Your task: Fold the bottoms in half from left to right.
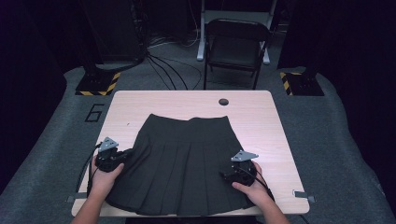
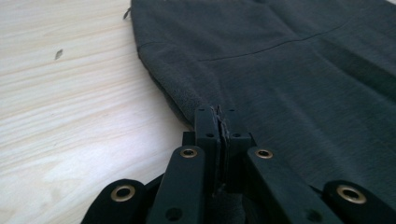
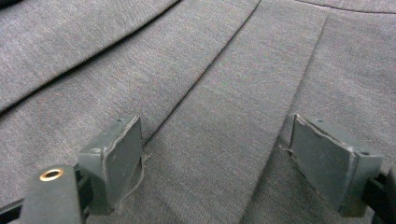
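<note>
A dark pleated skirt [image 1: 182, 163] is lying flat on the pale wooden surface [image 1: 261, 116], its waistband pointing toward the far edge and its wide hem reaching the near edge. It is covering the middle of the surface, with bare wood showing on both sides and beyond the waistband.

The left gripper [image 1: 122, 156] is sitting at the skirt's left edge, about halfway down its length, held by the person's left hand [image 1: 105, 175]. In the left gripper view the gripper [image 2: 219, 116] is showing its two black jaws pressed together, with the skirt's side edge [image 2: 280, 84] running right up to the jaw tips; the jaws are closed, and whether a thin bit of cloth is caught between them I cannot tell.

The right gripper [image 1: 229, 173] is resting over the right part of the skirt, near the hem, in the person's right hand [image 1: 254, 189]. In the right gripper view its jaws are standing wide apart, and the gripper [image 3: 233, 154] is pointing down at the cloth; the pads [image 3: 119, 156] are lying at the fabric [image 3: 210, 70] to either side of a pleat fold, gripping nothing.

A small dark round hole [image 1: 223, 101] is sitting in the surface beyond the waistband. A folding chair [image 1: 236, 46] is standing on the floor behind the surface.
</note>
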### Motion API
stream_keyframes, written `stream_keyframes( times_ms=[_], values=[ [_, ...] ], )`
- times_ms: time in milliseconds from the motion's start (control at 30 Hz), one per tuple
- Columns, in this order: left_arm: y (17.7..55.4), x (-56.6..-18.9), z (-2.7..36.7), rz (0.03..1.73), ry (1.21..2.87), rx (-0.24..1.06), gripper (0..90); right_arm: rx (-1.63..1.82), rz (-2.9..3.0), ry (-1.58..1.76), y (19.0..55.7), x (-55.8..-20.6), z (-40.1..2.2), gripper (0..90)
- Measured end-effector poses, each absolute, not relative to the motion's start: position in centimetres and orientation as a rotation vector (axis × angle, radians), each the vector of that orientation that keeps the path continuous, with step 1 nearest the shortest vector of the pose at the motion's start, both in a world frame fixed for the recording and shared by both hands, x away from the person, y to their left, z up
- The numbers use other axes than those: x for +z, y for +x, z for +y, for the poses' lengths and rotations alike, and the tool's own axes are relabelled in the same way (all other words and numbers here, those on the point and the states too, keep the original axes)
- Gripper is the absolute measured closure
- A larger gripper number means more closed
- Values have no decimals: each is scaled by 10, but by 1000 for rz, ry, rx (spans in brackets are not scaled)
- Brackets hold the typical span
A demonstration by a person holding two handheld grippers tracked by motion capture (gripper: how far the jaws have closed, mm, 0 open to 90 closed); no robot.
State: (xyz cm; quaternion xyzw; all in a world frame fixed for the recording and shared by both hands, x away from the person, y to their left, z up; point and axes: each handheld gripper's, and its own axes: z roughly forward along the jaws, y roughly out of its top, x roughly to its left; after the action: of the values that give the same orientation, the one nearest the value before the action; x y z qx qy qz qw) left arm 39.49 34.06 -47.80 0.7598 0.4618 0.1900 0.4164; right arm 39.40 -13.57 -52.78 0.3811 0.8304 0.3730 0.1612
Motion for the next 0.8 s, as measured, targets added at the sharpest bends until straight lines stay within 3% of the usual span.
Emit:
stream_keyframes(
  times_ms=[800],
  values=[
    [382,-472,264,881,2080,404,876,1069,2366,1092,394,-528,-135,168]
  ],
)
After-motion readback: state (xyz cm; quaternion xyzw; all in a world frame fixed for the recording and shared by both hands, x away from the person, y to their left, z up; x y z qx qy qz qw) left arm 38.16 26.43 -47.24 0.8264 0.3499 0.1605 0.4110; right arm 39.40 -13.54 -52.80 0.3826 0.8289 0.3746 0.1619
